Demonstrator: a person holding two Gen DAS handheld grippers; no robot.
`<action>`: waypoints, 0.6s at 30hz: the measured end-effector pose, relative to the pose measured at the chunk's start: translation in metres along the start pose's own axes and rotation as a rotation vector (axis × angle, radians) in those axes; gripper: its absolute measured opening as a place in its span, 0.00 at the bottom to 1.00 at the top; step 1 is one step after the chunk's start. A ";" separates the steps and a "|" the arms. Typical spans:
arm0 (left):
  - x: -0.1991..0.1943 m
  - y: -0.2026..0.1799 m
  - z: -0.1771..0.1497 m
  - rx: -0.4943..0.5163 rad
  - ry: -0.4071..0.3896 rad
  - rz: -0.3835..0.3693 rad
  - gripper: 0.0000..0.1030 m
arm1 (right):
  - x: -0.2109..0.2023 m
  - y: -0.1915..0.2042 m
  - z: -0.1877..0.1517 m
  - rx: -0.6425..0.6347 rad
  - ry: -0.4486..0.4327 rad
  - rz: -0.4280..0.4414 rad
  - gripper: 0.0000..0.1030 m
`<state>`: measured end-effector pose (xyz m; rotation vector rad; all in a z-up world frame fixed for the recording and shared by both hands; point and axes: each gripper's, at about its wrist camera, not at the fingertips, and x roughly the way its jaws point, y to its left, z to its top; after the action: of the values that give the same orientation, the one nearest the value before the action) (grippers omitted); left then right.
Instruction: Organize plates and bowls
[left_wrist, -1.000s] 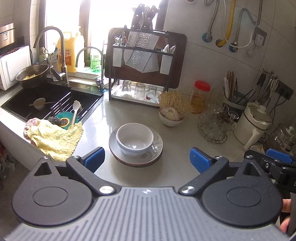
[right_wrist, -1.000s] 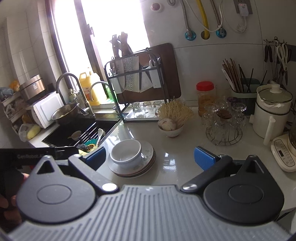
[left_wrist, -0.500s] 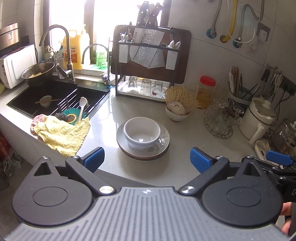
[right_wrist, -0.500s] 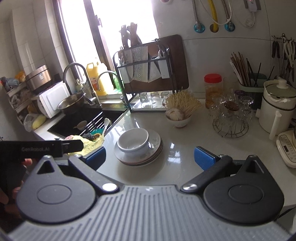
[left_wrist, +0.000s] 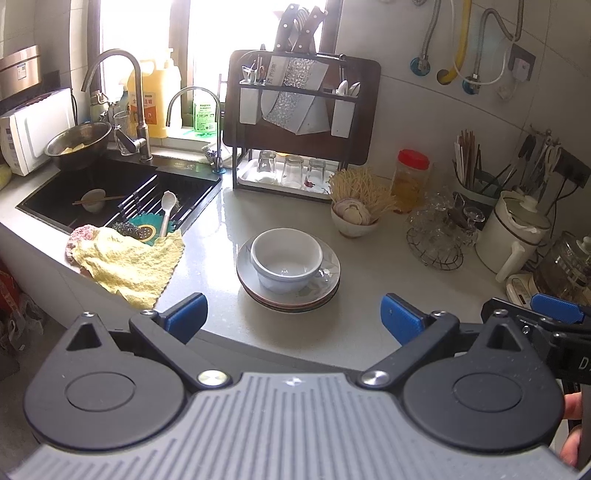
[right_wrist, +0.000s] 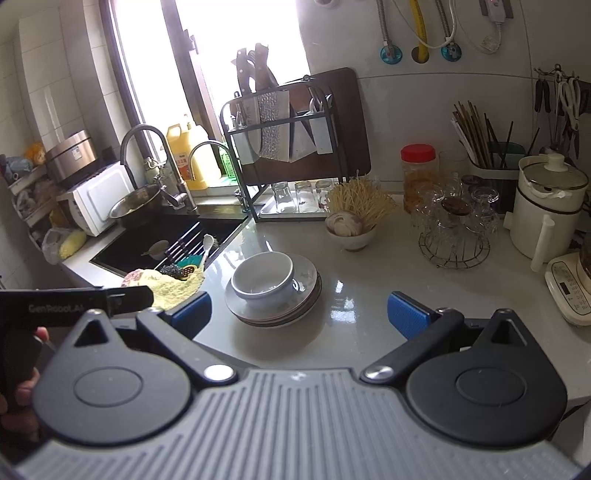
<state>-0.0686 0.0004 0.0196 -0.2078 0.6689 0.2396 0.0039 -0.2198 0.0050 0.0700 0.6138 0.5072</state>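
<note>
Left wrist view: the left tongs (left_wrist: 291, 317) are nearest, wide open, with nothing between the two blue tips. They hang over the near edge of the surface (left_wrist: 369, 266). Just past them sits one white bowl (left_wrist: 286, 256) on a stack of plates (left_wrist: 321, 284). I can count at least three plate rims, but I cannot tell the full number. The stack stands in the middle of the surface, well apart from other things. To its left a yellow cloth (left_wrist: 125, 262) hangs over the edge by the sink (left_wrist: 110, 199). Farther back there is one small bowl (left_wrist: 352, 221) with garlic in it, one jar with a red lid (left_wrist: 412, 175), and one rack (left_wrist: 295, 122) with three glasses (left_wrist: 290, 171) under it. Two taps (left_wrist: 122, 96) stand by the sink.

Right wrist view: the right tongs (right_wrist: 301, 308) are also wide open and hold nothing. The same bowl (right_wrist: 264, 278) and plates (right_wrist: 306, 288) sit just ahead, a bit to the left. This view shows the whole white kettle (right_wrist: 546, 206) and the top of a white base with buttons (right_wrist: 567, 288) on the right. The left view shows the right tongs' blue tip at its right edge, and more of the cloth.
</note>
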 end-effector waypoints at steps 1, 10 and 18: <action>-0.001 0.000 -0.001 -0.001 -0.001 -0.001 0.99 | 0.000 0.000 0.000 0.000 0.000 0.000 1.00; -0.009 0.002 -0.006 -0.003 -0.008 0.016 0.99 | -0.003 0.001 -0.002 0.002 -0.002 -0.004 1.00; -0.013 0.002 -0.010 -0.010 -0.006 0.020 0.99 | -0.002 0.000 -0.001 -0.002 0.007 0.000 1.00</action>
<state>-0.0845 -0.0019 0.0198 -0.2100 0.6639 0.2625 0.0018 -0.2212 0.0050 0.0666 0.6206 0.5082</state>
